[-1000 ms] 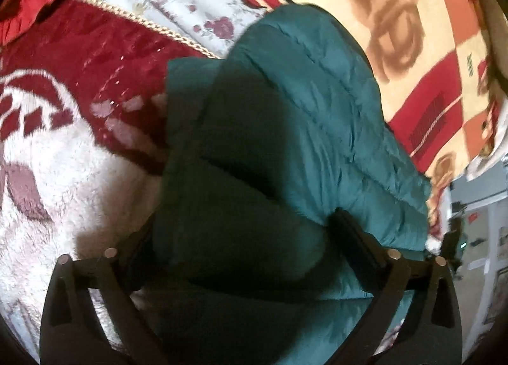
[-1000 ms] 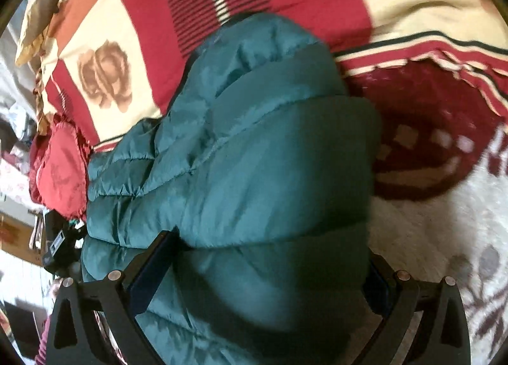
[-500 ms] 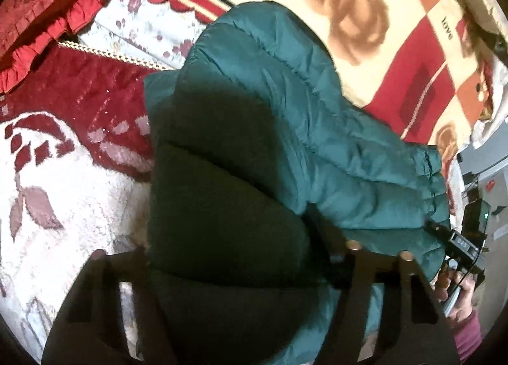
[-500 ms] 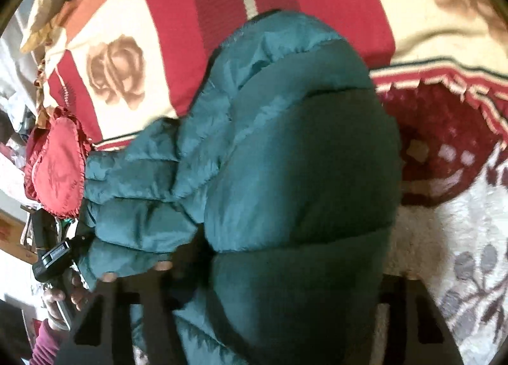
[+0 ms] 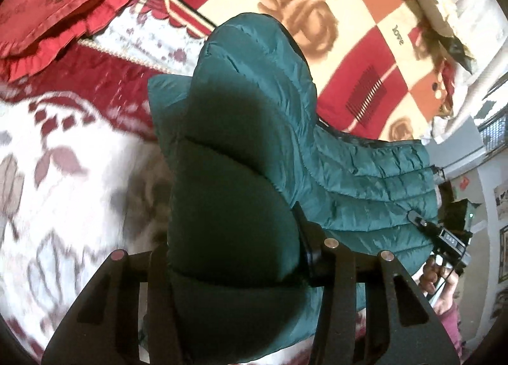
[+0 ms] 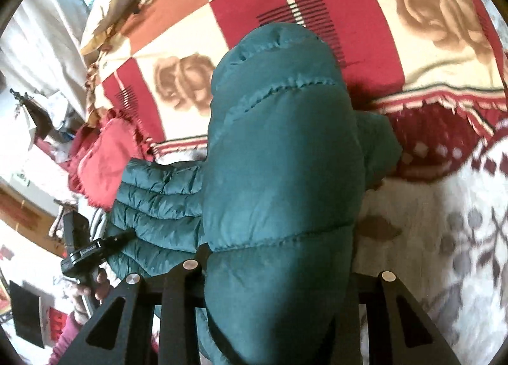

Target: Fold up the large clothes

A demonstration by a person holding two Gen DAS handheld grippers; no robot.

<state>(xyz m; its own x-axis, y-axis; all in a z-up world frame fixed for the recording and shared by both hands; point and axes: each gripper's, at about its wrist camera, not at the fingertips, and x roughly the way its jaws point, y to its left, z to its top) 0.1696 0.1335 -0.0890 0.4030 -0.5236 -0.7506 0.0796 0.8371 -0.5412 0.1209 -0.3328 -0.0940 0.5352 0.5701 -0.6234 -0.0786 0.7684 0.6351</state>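
Note:
A teal quilted puffer jacket (image 5: 254, 130) lies bunched on a bed and fills the middle of both wrist views (image 6: 279, 155). My left gripper (image 5: 233, 238) is shut on a thick fold of the jacket, which bulges between its jaws and hides the fingertips. My right gripper (image 6: 276, 263) is shut on another thick fold of the same jacket. Each gripper shows in the other's view: the right one at the jacket's right edge (image 5: 444, 238), the left one at its left edge (image 6: 89, 250).
The bed carries a cream and red rose-pattern blanket (image 5: 349, 57) and a white and maroon plush blanket (image 5: 63, 174). A red frilled pillow (image 5: 63, 6) lies at the upper left. A red cushion (image 6: 104, 165) sits by the bed edge. Room clutter shows beyond.
Both grippers have closed in on the jacket and bunched it narrower. The jacket stands taller and more folded, and more of the rose blanket shows behind it.

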